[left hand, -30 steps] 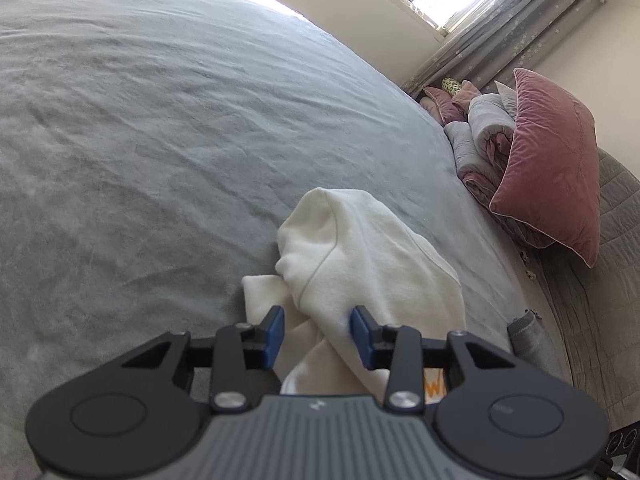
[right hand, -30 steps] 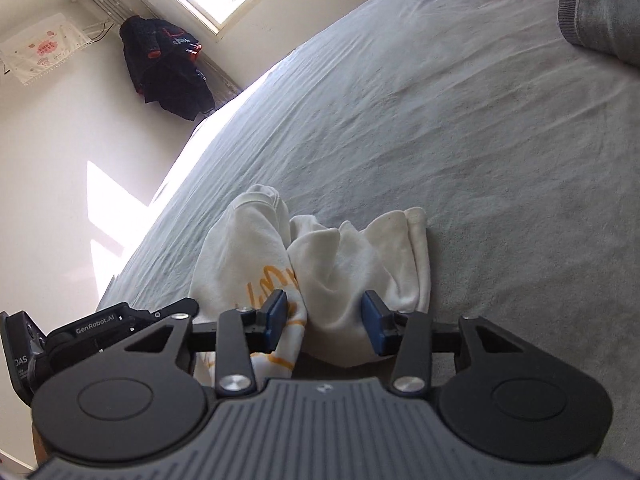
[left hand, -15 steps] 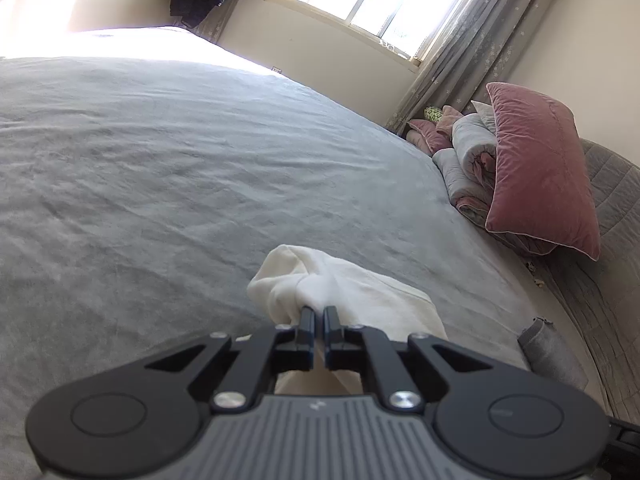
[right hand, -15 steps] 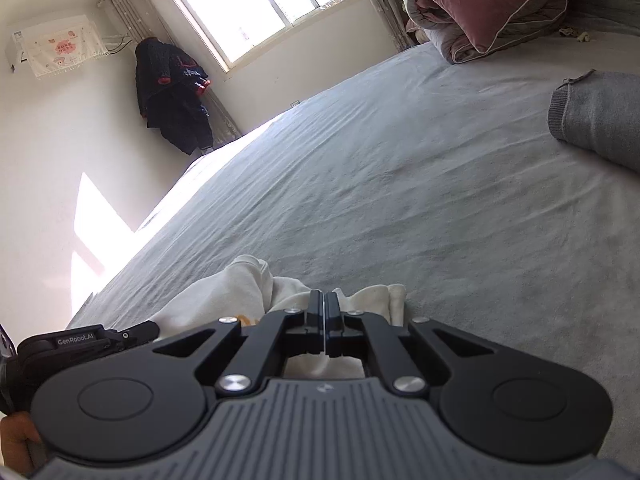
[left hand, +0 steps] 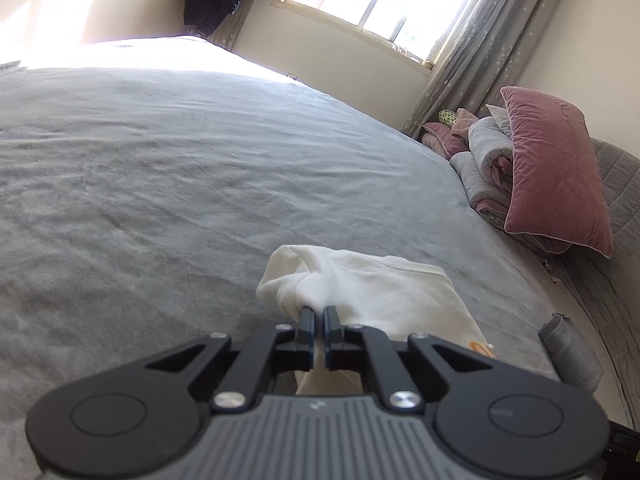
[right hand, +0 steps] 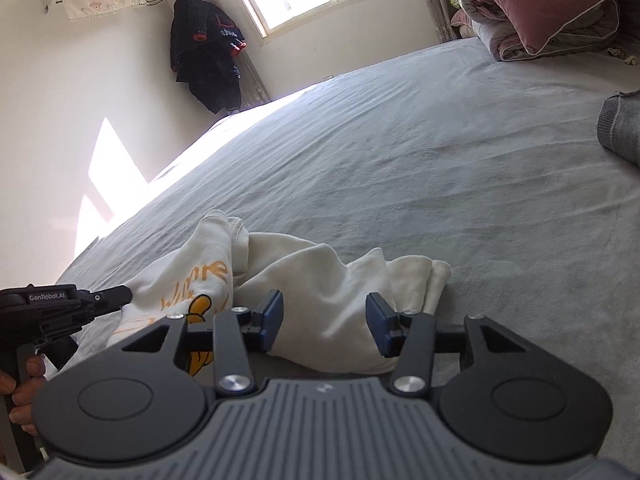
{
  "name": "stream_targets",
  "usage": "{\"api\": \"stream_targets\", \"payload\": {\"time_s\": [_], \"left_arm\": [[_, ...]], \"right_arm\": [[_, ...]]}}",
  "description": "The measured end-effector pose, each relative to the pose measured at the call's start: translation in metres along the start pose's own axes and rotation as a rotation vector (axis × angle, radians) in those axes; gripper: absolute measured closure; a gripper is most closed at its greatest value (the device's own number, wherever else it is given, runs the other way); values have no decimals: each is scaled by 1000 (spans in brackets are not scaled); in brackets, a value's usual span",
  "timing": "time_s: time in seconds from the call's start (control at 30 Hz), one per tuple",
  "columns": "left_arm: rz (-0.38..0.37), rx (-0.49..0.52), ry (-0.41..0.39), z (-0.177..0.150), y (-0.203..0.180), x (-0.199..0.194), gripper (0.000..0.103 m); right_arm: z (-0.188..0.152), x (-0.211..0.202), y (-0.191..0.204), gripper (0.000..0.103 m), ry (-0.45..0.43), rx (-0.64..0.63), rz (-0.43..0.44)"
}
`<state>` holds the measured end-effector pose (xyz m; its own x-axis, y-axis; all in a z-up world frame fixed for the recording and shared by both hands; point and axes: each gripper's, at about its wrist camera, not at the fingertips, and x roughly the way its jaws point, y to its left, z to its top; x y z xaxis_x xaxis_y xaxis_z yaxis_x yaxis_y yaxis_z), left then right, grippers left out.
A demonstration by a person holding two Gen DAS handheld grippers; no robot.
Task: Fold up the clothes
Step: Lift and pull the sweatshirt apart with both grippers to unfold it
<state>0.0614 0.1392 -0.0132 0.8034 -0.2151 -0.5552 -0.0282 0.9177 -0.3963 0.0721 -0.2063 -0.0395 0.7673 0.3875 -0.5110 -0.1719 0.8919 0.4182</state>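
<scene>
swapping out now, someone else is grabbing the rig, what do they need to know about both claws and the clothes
Left claw: shut on a bunched fold of the cream sweatshirt.
Right claw: open, jaws either side of the sweatshirt's other end, gripping nothing.
The sweatshirt lies crumpled on the grey bed, orange print partly showing. A grey garment sits off to the right.
Done: no fold yet.
Left: probably grip with the right claw, spread the sweatshirt flat, then fold.

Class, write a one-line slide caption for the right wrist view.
Open right gripper hovers over a crumpled white garment on the grey bed; left gripper pinches its far side.
</scene>
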Motion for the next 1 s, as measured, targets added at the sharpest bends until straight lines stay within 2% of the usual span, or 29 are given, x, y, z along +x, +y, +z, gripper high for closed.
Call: {"api": "stream_targets", "payload": {"time_s": [0.1,0.2,0.4,0.8,0.87,0.97,1.0], "left_arm": [[-8,10,19,-5,16,-10,99],[-20,-3,84,-17,36,-12,99],[-14,38,158,-37,57,-13,99],[-29,-22,229,-30,68,-3,97],[-31,-34,246,-27,71,-2,92],[-14,-72,244,-24,79,-5,77],[-14,-85,241,-23,82,-6,75]], "right_arm": [[-6,7,5,54,13,-33,15],[-13,16,12,54,44,-70,22],[-20,22,16,54,83,-72,57],[6,25,42,54,114,122,225],[13,33,53,54,125,118,240],[13,48,70,54,132,46,163],[12,54,76,54,134,20,135]]}}
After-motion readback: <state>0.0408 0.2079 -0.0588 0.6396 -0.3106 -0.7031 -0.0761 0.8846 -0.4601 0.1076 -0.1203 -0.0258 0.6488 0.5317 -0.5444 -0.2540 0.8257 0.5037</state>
